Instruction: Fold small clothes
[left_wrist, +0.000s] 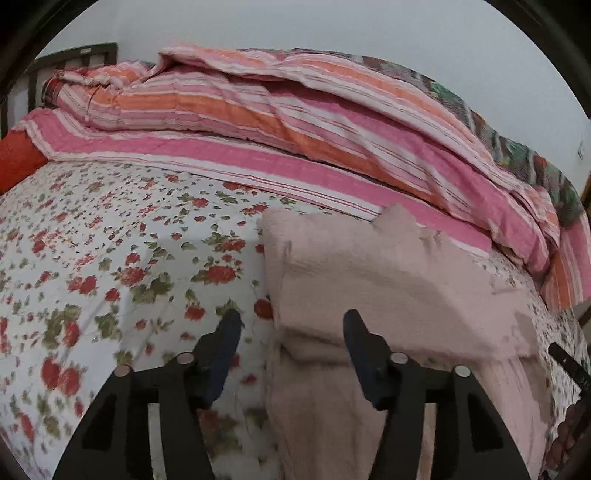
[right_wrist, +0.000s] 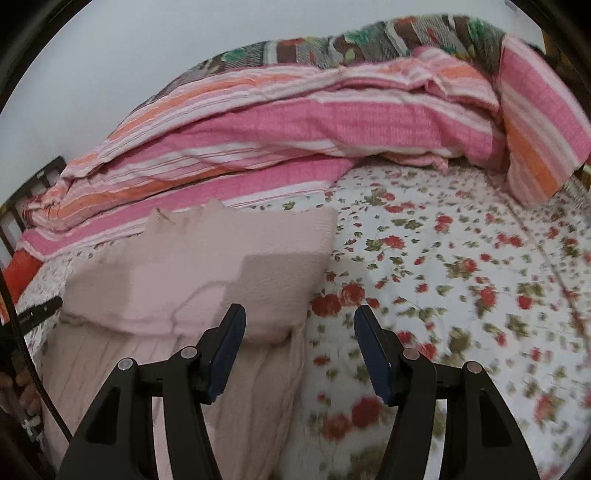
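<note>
While both my claws hang apart and hold nothing, the pink garment (left_wrist: 388, 280) lies on the bed (left_wrist: 110, 258), already doubled over itself: a thick folded layer sits on top of a thinner ribbed part that trails toward me. My left claw (left_wrist: 291, 325) straddles the garment's left edge, one finger over the flowered sheet and one over the cloth. My right claw (right_wrist: 299, 317) straddles its right edge in the same way.

I judge the fold as well along, with perhaps one more fold of the near trailing part left, or a final tidy; I cannot tell how many layers are underneath.

Far behind the garment, a striped quilt (left_wrist: 258, 110) is heaped close against its far edge, so there is little room that way. To the left and right the sheet lies open.
</note>
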